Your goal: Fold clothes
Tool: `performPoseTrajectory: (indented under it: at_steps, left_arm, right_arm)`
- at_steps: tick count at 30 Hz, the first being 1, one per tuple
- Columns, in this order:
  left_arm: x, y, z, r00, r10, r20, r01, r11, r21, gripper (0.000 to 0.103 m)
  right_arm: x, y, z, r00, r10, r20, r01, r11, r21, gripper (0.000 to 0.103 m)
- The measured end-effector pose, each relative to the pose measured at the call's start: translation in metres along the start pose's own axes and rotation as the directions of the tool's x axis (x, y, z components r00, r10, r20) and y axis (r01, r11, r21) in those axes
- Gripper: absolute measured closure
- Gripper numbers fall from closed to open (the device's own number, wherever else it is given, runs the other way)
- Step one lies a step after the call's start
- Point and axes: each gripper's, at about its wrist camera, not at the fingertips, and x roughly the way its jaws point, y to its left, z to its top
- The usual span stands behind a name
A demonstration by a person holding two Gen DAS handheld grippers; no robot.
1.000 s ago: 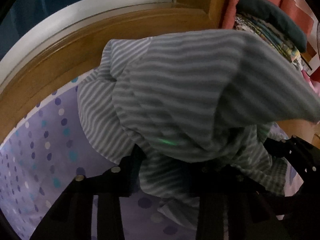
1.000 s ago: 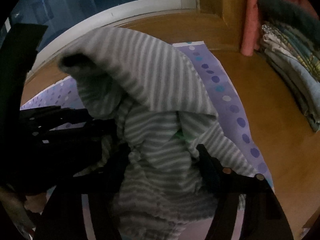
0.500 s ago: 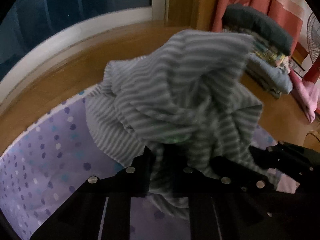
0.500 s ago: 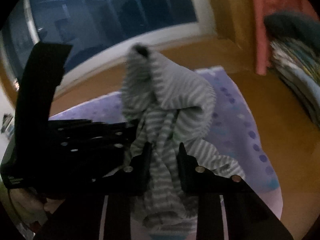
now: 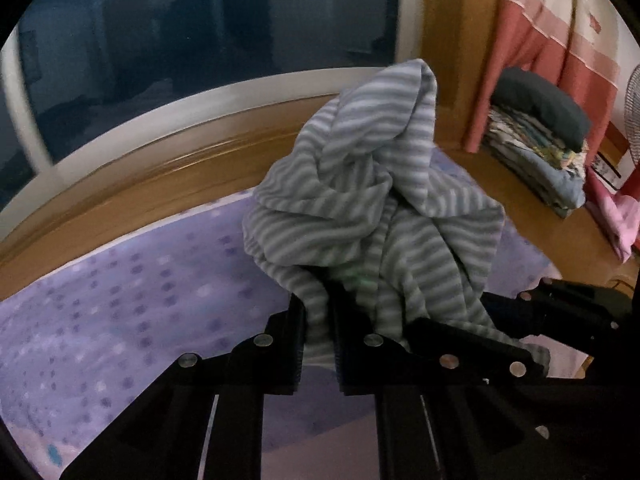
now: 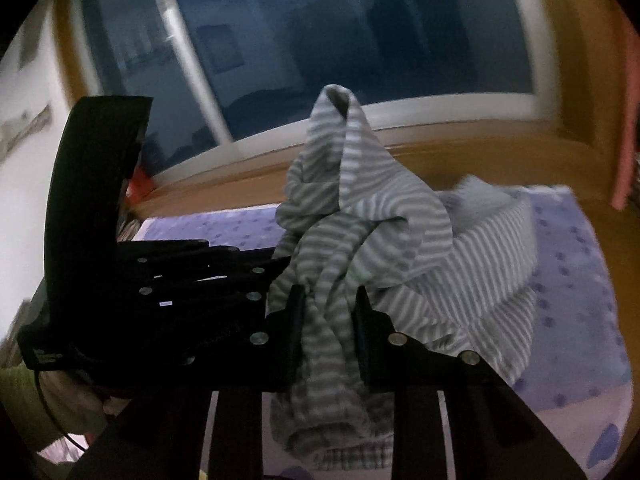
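Because it is a soft knit, the grey-and-white striped garment (image 5: 372, 200) hangs in loose, rumpled folds rather than holding any shape. It is held up between the two tongs, above a lilac sheet (image 5: 120, 300) printed with small dots; in the right wrist view its lower part still seems to rest on that sheet. The left tongs (image 5: 318, 328) are clenched on a narrow bunch of the fabric. The right tongs (image 6: 326, 320) are likewise clenched on a thicker gathered bunch, with a ribbed hem or cuff drooping below them.

The cloth looks light, limp and slightly fleecy, not slippery and not fragile. It should drape and sag wherever it is unsupported, so it is probably best held at two separated edge points, such as a hem or the shoulders, to spread it flat.

Beyond lie a smooth wooden ledge (image 5: 160, 168), a dark window (image 6: 360, 32), a salmon-pink curtain (image 5: 540, 40) and a stack of folded fabrics (image 5: 532, 148).
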Motion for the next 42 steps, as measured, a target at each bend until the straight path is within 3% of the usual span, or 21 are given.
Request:
performPoseTrajectory:
  at_steps: [5, 8, 12, 18, 19, 23, 25, 29, 32, 35, 37, 42]
  left_arm:
    - [0.007, 0.057, -0.033, 0.997, 0.021, -0.076, -0.026, 0.997, -0.066, 0.091]
    - [0.010, 0.085, -0.054, 0.991, -0.019, -0.135, 0.006, 0.996, -0.094, 0.091]
    - [0.010, 0.107, -0.070, 0.989, -0.036, -0.140, 0.028, 0.998, -0.059, 0.091]
    - [0.002, 0.136, -0.070, 0.992, -0.073, -0.099, 0.075, 0.997, 0.015, 0.088]
    - [0.002, 0.141, -0.069, 0.993, -0.077, -0.093, 0.079, 0.997, 0.018, 0.088]
    - [0.002, 0.156, -0.063, 0.992, -0.105, -0.073, 0.106, 0.994, 0.006, 0.085]
    - [0.004, 0.159, -0.059, 0.991, -0.119, -0.060, 0.119, 0.993, 0.006, 0.081]
    - [0.010, 0.158, -0.046, 0.992, -0.114, -0.051, 0.114, 0.993, -0.008, 0.081]
    - [0.018, 0.155, -0.038, 0.990, -0.125, -0.067, 0.123, 0.992, -0.025, 0.080]
    - [0.026, 0.152, -0.032, 0.993, -0.092, -0.080, 0.092, 0.996, -0.004, 0.079]
    - [0.032, 0.152, -0.030, 0.992, -0.088, -0.090, 0.088, 0.996, -0.011, 0.079]
    - [0.050, 0.146, -0.030, 0.989, -0.084, -0.121, 0.081, 0.996, -0.031, 0.079]
  right_arm:
    - [0.051, 0.045, -0.004, 0.994, 0.027, -0.102, -0.029, 1.000, -0.013, 0.080]
    - [0.073, 0.066, -0.013, 0.986, -0.013, -0.165, 0.011, 1.000, -0.015, 0.076]
    - [0.080, 0.095, -0.029, 0.971, -0.080, -0.225, 0.089, 0.996, 0.027, 0.069]
    - [0.033, 0.102, -0.037, 0.978, -0.160, -0.130, 0.171, 0.982, 0.076, 0.066]
    - [0.026, 0.102, -0.037, 0.978, -0.172, -0.115, 0.183, 0.979, 0.089, 0.059]
    - [-0.004, 0.086, -0.033, 0.970, -0.232, -0.074, 0.242, 0.957, 0.164, 0.032]
    - [-0.004, 0.065, -0.028, 0.958, -0.276, -0.084, 0.287, 0.937, 0.197, 0.028]
    - [0.030, 0.012, -0.022, 0.929, -0.312, -0.198, 0.360, 0.885, 0.294, 0.028]
    - [0.055, -0.020, -0.018, 0.920, -0.291, -0.262, 0.375, 0.848, 0.375, 0.028]
    - [0.074, -0.043, -0.015, 0.917, -0.282, -0.283, 0.383, 0.820, 0.424, 0.028]
    - [0.085, -0.051, -0.012, 0.912, -0.281, -0.297, 0.390, 0.817, 0.424, 0.028]
    - [0.104, -0.053, -0.007, 0.904, -0.309, -0.294, 0.401, 0.851, 0.338, 0.025]
